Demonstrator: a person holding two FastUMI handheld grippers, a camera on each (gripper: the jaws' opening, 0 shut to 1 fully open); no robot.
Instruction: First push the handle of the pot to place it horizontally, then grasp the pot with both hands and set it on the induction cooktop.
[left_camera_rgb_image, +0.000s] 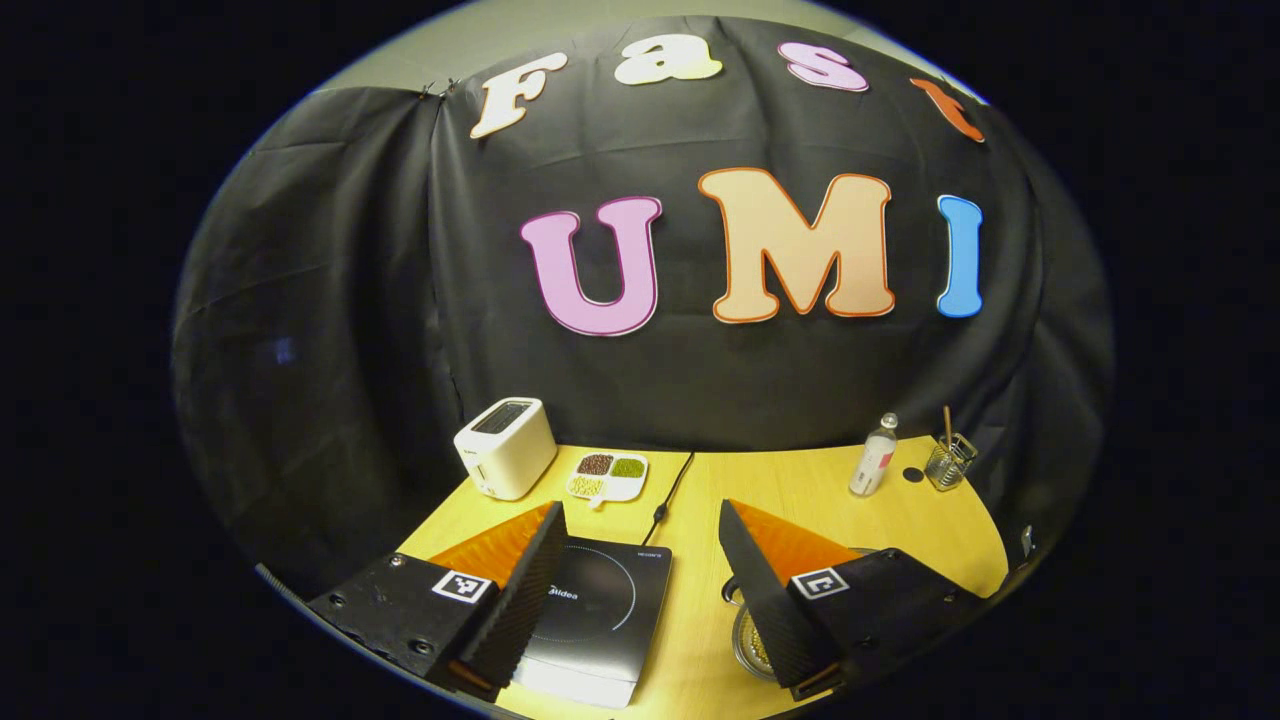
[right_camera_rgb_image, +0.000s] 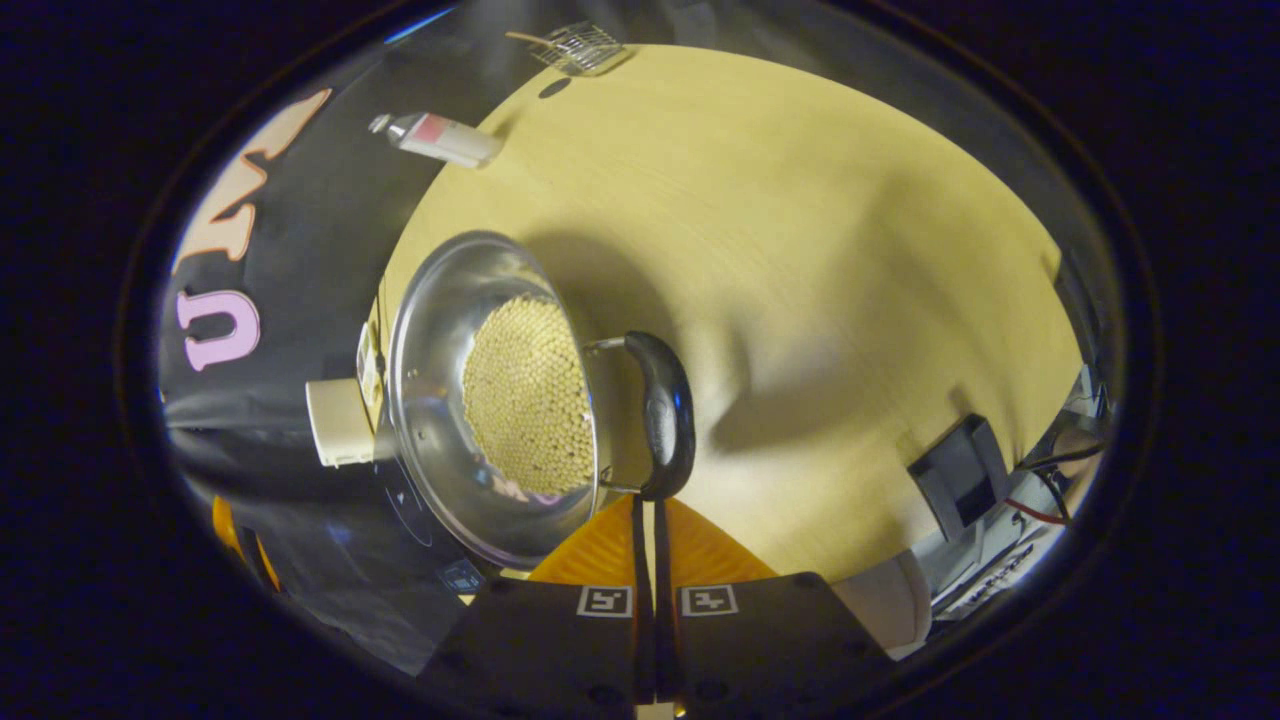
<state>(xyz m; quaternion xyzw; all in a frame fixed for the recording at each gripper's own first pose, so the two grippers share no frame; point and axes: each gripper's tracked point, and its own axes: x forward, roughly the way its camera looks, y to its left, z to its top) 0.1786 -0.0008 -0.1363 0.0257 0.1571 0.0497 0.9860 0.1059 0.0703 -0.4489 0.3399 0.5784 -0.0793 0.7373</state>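
My right gripper (right_camera_rgb_image: 645, 520), fingers clenched together, sits at the pot (right_camera_rgb_image: 480, 400) handle (right_camera_rgb_image: 665, 415); left gripper (left_camera_rgb_image: 640, 570) hangs released. The steel pot looks stiff, slick, light: I'd grip handle and rim

A white toaster (left_camera_rgb_image: 505, 446) stands at the tabletop's (left_camera_rgb_image: 780, 480) far left corner, a divided dish of beans (left_camera_rgb_image: 608, 476) just beside it. Toward the far right corner stand a clear bottle (left_camera_rgb_image: 873, 456) and a wire holder (left_camera_rgb_image: 948, 462) with a stick in it, a dark round spot (left_camera_rgb_image: 912, 475) between them.

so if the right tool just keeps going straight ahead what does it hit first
Most likely the pot's handle: the shut right tool points at its near end, seemingly almost touching, though depth is unclear. The pot sits beside that line.
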